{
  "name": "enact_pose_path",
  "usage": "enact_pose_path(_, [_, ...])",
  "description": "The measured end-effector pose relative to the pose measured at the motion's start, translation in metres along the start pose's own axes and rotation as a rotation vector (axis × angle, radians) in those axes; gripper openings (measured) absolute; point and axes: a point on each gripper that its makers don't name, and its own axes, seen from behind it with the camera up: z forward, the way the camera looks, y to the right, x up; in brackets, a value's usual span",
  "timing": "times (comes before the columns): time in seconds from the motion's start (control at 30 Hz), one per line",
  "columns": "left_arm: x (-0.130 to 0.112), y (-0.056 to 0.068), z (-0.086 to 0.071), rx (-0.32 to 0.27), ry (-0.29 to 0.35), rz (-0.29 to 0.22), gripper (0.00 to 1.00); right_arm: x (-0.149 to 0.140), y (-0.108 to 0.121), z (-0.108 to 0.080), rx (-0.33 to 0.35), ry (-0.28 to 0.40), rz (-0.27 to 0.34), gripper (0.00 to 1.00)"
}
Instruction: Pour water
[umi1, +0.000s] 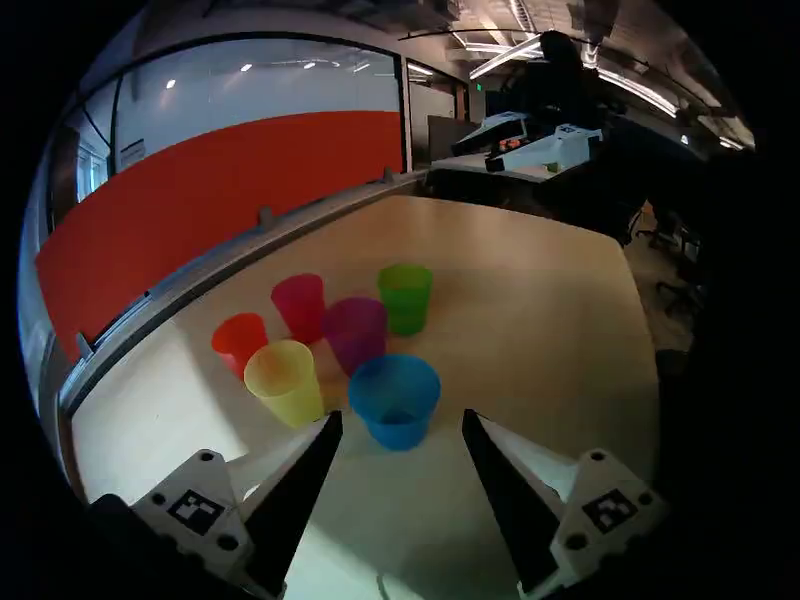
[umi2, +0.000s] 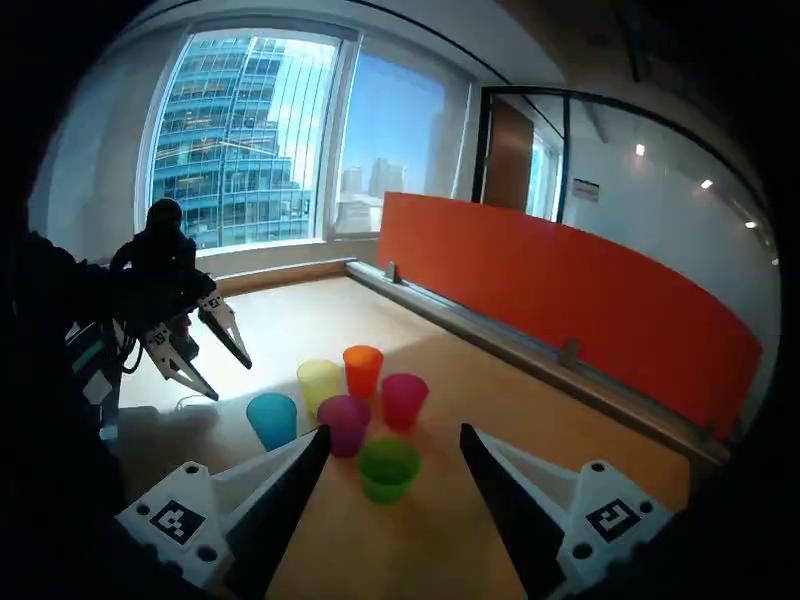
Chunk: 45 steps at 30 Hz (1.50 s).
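Several coloured plastic cups stand clustered upright on a light wooden table (umi1: 520, 300). In the left gripper view the blue cup (umi1: 394, 400) is nearest, just beyond my open left gripper (umi1: 401, 418), with yellow (umi1: 286, 380), orange (umi1: 240, 342), pink (umi1: 300, 305), purple (umi1: 354, 332) and green (umi1: 405, 297) behind. In the right gripper view the green cup (umi2: 388, 468) sits just ahead of my open right gripper (umi2: 393, 432), which holds nothing. The left gripper (umi2: 232, 381) hangs open beyond the blue cup (umi2: 272, 418). I cannot tell whether any cup holds water.
An orange partition (umi1: 200, 200) with a metal rail runs along one table edge. Large windows (umi2: 250, 140) lie behind the left gripper. The right gripper (umi1: 472, 158) shows far across the table, with chairs (umi1: 670, 260) past the table's right edge.
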Motion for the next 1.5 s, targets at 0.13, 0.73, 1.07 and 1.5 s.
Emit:
enact_pose_path(0.13, [-0.010, -0.005, 0.011, 0.004, -0.037, -0.008, 0.89, -0.003, 0.002, 0.004, 0.006, -0.007, 0.002, 1.00])
enact_pose_path(0.73, [-0.026, -0.002, 0.051, -0.066, -0.111, -0.054, 0.89, -0.009, 0.008, 0.026, 0.023, -0.026, 0.011, 0.99])
enact_pose_path(1.07, [-0.027, -0.001, 0.072, -0.088, -0.127, -0.050, 0.89, -0.017, 0.012, 0.035, 0.031, -0.044, 0.016, 1.00])
enact_pose_path(1.5, [-0.025, -0.004, 0.094, -0.102, -0.136, -0.044, 0.89, -0.028, 0.015, 0.048, 0.042, -0.063, 0.030, 1.00])
